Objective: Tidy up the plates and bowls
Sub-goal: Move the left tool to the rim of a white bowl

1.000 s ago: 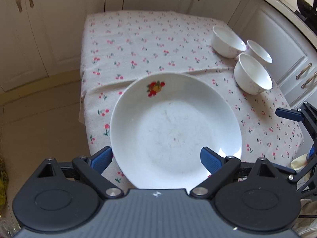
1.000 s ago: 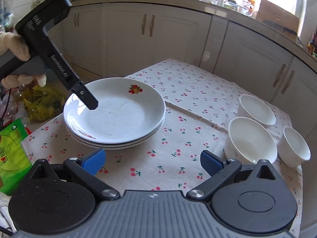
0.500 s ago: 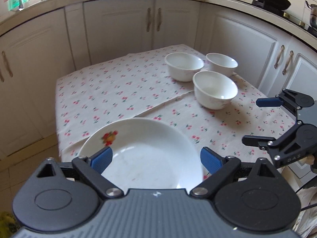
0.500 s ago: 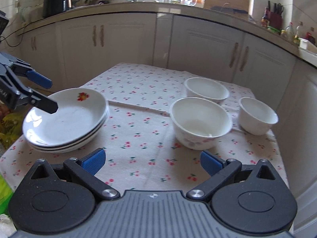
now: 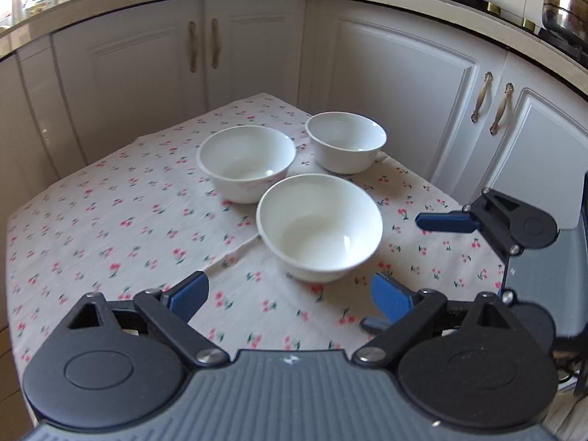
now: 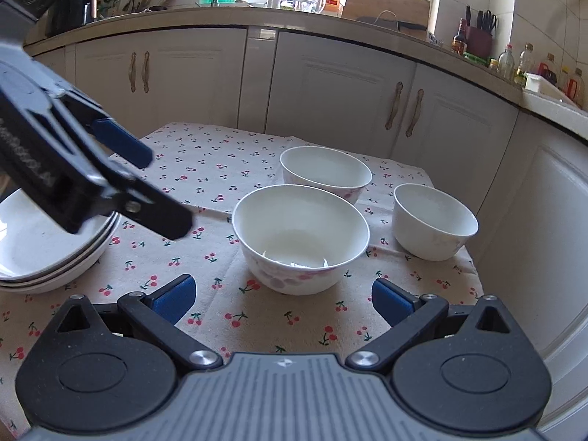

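Note:
Three white bowls stand on the cherry-print tablecloth. The nearest bowl (image 5: pixel 319 228) (image 6: pixel 300 239) lies just ahead of both grippers. A second bowl (image 5: pixel 246 163) (image 6: pixel 325 172) and a smaller one (image 5: pixel 346 141) (image 6: pixel 434 220) stand behind it. A stack of white plates (image 6: pixel 47 250) sits at the left in the right wrist view. My left gripper (image 5: pixel 290 296) is open and empty above the cloth; it also shows in the right wrist view (image 6: pixel 158 187). My right gripper (image 6: pixel 283 297) is open and empty; it shows at the right in the left wrist view (image 5: pixel 404 268).
White kitchen cabinets (image 5: pixel 257 55) ring the table closely on the far and right sides. The counter (image 6: pixel 330 18) holds bottles, a kettle and a cutting board. A wok and a pot (image 5: pixel 562 7) sit on the stove. The table's right edge (image 6: pixel 474 268) is close to the smaller bowl.
My left gripper has swung right from above the plate stack toward the bowls; the plates have left its view. My right gripper has turned and come closer to the nearest bowl.

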`<state>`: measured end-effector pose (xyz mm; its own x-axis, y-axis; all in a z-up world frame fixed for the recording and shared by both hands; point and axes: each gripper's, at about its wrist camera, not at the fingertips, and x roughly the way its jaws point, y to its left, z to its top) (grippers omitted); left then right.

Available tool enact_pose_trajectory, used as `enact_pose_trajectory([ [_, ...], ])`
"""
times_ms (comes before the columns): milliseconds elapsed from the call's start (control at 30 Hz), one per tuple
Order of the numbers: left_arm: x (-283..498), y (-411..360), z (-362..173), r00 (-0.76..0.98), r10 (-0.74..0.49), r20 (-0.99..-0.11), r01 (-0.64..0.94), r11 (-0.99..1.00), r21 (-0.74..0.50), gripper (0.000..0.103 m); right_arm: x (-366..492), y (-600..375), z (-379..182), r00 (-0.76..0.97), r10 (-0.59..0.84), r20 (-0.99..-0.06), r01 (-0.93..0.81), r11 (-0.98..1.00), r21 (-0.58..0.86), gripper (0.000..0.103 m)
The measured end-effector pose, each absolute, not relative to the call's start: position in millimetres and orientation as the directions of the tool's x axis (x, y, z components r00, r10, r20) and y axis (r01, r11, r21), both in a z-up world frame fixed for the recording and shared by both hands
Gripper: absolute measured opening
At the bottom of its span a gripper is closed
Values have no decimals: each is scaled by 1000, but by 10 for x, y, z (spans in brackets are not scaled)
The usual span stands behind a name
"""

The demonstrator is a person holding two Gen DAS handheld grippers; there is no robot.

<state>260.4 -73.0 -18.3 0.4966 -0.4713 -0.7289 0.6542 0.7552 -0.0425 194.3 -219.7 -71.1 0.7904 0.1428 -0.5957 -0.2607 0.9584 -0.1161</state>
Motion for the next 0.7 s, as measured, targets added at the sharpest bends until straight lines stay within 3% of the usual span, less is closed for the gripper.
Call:
enact_pose_trajectory([
  [700, 3440, -1256, -474, 364, -470, -804, 712, 697, -86, 92, 2358, -2333, -910, 769, 176, -615, -277, 958, -73, 103],
])
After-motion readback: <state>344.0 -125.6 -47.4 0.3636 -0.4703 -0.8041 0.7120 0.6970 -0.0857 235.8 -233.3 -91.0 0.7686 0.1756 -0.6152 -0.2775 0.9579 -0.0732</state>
